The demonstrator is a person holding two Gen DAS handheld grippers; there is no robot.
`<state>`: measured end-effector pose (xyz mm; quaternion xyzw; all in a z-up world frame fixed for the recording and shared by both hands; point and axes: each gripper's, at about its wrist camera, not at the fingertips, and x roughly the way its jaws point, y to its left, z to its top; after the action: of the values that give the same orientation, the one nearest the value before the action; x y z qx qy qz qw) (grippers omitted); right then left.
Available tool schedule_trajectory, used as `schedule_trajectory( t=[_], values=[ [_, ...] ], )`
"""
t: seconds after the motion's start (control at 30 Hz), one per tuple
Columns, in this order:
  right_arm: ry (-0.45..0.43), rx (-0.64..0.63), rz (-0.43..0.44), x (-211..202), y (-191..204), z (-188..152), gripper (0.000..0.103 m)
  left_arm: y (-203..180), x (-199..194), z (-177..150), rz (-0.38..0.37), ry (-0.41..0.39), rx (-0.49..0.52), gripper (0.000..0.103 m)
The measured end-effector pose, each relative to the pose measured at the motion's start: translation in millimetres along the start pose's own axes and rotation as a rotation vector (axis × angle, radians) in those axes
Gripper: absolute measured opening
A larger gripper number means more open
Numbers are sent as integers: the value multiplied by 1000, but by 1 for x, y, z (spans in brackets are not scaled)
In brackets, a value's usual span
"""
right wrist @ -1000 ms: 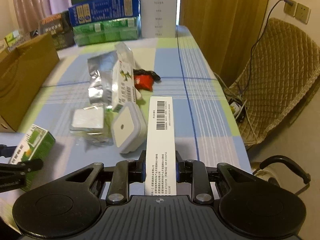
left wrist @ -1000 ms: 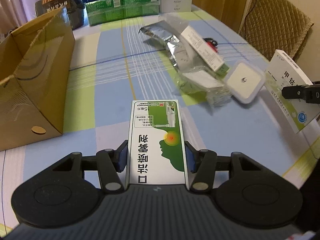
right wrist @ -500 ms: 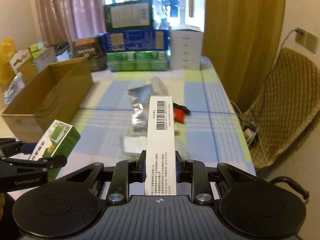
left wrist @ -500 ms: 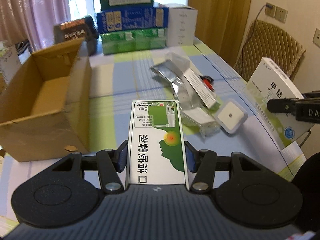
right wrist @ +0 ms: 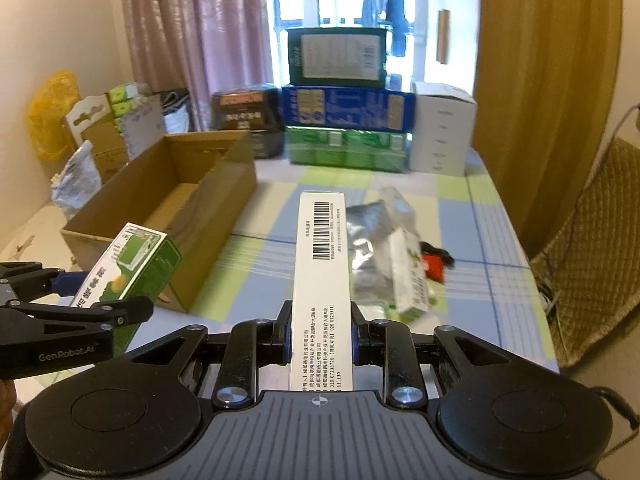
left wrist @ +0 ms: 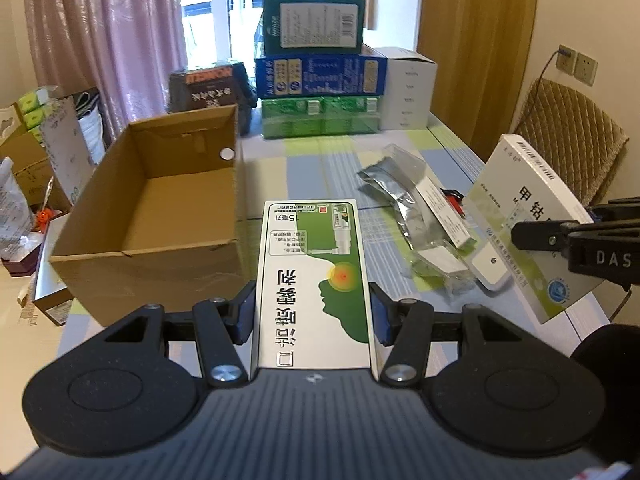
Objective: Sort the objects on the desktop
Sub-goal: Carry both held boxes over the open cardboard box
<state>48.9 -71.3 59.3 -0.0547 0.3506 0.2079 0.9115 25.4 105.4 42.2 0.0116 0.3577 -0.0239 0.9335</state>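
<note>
My left gripper [left wrist: 313, 320] is shut on a green and white medicine box [left wrist: 314, 276], held above the table beside the open cardboard box [left wrist: 160, 208]. My right gripper [right wrist: 320, 336] is shut on a long white box with a barcode [right wrist: 322, 272]. That white box [left wrist: 532, 216] also shows at the right of the left wrist view, and the green box [right wrist: 132, 264] at the left of the right wrist view. Both held boxes hang above the tablecloth. On the table lie a silver foil pouch [left wrist: 396, 188], a small white carton [right wrist: 408, 276], a white square case [left wrist: 490, 264] and a red item [right wrist: 434, 264].
Stacked green, blue and white cartons [left wrist: 320, 92] stand at the table's far end, with a dark box [left wrist: 208, 88] beside them. A quilted chair [left wrist: 572, 136] is at the right. Bags and boxes [right wrist: 100, 136] crowd the floor at the left.
Both grippers have risen and tilted up with their boxes still held. The cardboard box's inside and the far stack now show; the table items look farther away.
</note>
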Motion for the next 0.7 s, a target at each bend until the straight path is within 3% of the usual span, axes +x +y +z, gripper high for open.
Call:
schedule_trajectory(
  t=[0.43,0.7],
  values=[
    [-5,-90,71,35,57,35,22,58,-13,12,67,-21,-24,50],
    [-3,-108,197,78,106,82,22,121,-10,39,140,-39,-47,50]
  ],
)
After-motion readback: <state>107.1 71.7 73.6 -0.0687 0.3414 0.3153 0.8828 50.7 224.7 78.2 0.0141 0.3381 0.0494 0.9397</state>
